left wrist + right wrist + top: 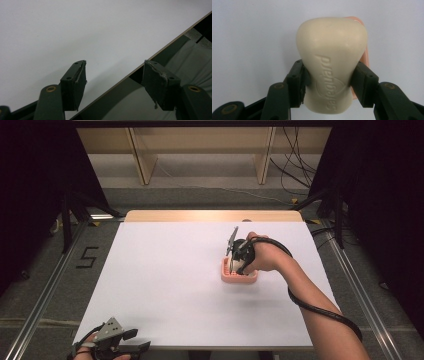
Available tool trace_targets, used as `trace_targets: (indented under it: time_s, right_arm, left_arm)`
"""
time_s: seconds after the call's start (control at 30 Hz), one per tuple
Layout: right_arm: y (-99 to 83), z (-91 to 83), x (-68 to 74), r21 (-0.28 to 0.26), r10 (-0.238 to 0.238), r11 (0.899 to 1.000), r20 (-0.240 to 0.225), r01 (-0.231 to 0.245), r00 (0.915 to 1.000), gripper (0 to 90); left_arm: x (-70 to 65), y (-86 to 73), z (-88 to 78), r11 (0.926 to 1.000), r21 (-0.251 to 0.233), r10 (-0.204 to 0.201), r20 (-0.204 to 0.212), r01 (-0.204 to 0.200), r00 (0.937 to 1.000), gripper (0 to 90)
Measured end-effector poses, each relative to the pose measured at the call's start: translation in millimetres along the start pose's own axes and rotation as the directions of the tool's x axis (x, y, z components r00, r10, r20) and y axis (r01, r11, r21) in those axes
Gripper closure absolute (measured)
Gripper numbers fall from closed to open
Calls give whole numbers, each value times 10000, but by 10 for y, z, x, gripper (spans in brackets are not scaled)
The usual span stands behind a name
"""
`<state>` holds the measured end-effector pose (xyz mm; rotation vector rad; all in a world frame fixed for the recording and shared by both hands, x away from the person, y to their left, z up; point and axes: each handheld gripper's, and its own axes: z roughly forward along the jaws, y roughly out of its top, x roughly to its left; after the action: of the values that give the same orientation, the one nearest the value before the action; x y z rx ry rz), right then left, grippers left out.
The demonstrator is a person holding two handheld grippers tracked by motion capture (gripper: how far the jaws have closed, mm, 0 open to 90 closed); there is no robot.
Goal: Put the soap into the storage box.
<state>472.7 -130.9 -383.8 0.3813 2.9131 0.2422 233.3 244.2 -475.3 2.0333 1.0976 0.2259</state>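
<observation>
Black jaws of the left gripper [135, 340] are seen nearest the high camera, at the near left corner of the white table [165, 285], held in a hand at the bottom edge. Its jaws are spread wide with nothing between them; in the left gripper view one pad [75, 85] is shown over the white surface and the other over the table's edge, with grey cloth beyond it.

Further off, right of the table's middle, the right gripper [239, 265] is pointed downward into a pink soap dish [230, 276] that rests on the white surface. A cream bar of soap [332, 67] is pinched between its jaws; in the right gripper view both pads are pressed against the narrow waist of the bar, whose rounded upper end stands clear of the jaws and whose stamped lettering is turned toward the camera. A strip of the pink soap dish [365, 52] is seen behind the bar on the right side of that view. Whether the bar's far end is touching the dish or is held slightly above it cannot be told, since the contact is hidden by the bar itself; in the high view the bar appears to be within the dish's rim. A thick black cable [320, 310] is trailed from the right gripper along the forearm toward the near right edge of the table.

Beyond the far edge of the table, pale wooden shelving [200, 150] is seen against the floor
</observation>
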Motion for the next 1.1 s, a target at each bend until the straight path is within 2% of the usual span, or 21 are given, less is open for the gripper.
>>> trace_targets:
  time_s: [0.03,0.13,0.2,0.27,0.33,0.4,0.43,0.47,0.53,0.6,0.63,0.67,0.7,0.73,0.77,0.8,0.83,0.9,0.93,1.0,1.1]
  right_arm:
    - [3,-3,-3,10,32,10000,53,-32,10000,505]
    - [17,6,-35,-155,-293,9994,87,295,9995,505]
    - [19,-5,-21,9,94,10000,117,-94,9999,505]
    - [20,8,-64,-173,-271,9995,127,273,9996,505]
    - [27,-1,-49,-95,104,9999,150,-103,9998,504]
    - [29,6,-73,-135,-86,9999,155,88,9998,504]
    - [24,5,-72,-99,68,9999,204,-66,9998,505]
    - [25,14,-101,-187,-363,9991,265,368,9990,505]
    - [25,8,-78,-61,122,9999,274,-120,9995,504]
    - [29,25,-106,-193,-270,9994,252,275,9993,505]
    - [24,30,-116,-245,-249,9994,331,257,9991,505]
    - [24,27,-108,-134,34,9999,258,-30,9997,504]
    - [28,23,-117,-147,-88,9998,248,91,9997,505]
    - [24,17,-111,-87,165,9998,298,-163,9994,504]
    - [15,29,-123,-171,140,9998,236,-136,9996,505]
    - [21,29,-147,-150,-195,9997,327,200,9993,505]
    - [29,25,-128,-98,46,9999,338,-43,9994,505]
    - [29,28,-146,-167,-174,9997,297,179,9994,504]
    - [30,28,-145,-185,-132,9997,372,139,9992,505]
    - [33,23,-130,-8,224,9997,395,-224,9990,505]
    - [40,34,-140,8,174,9998,406,-174,9990,504]
  left_arm:
    - [0,0,0,10000,3,8,-2,-8,10000,352]
    - [0,1,-1,10000,0,14,-8,-14,10000,352]
    - [0,1,-2,10000,12,26,-16,-26,10000,351]
    - [0,0,-1,10000,11,23,-20,-23,10000,352]
    - [1,1,-2,10000,9,27,-18,-27,10000,351]
    - [-1,0,-2,10000,13,31,-11,-31,10000,352]
    - [4,1,-7,9999,74,90,-17,-90,10000,351]
    - [0,0,-2,10000,23,36,-17,-36,10000,351]
    - [0,0,-1,10000,14,21,-3,-21,10000,351]
    - [0,0,-2,10000,15,30,-9,-30,10000,351]
    - [0,0,-3,10000,23,41,-6,-41,10000,352]
    - [-9,-1,5,9999,-105,-97,9,97,10000,352]
    - [-9,-2,6,9999,-108,-95,13,96,10000,351]
    - [-10,-2,6,9999,-106,-94,8,94,10000,352]
    - [-6,-1,2,10000,-60,-44,-4,44,10000,351]
    - [3,1,-6,9999,55,84,-13,-84,10000,352]
    - [-7,-1,3,10000,-62,-47,5,47,10000,351]
    - [2,1,-5,10000,61,72,-8,-72,10000,352]
    - [-7,-1,3,10000,-62,-50,-5,50,10000,351]
    - [5,1,-9,9999,95,122,-11,-122,9999,351]
    - [-9,-2,3,10000,-79,-57,-1,57,10000,352]
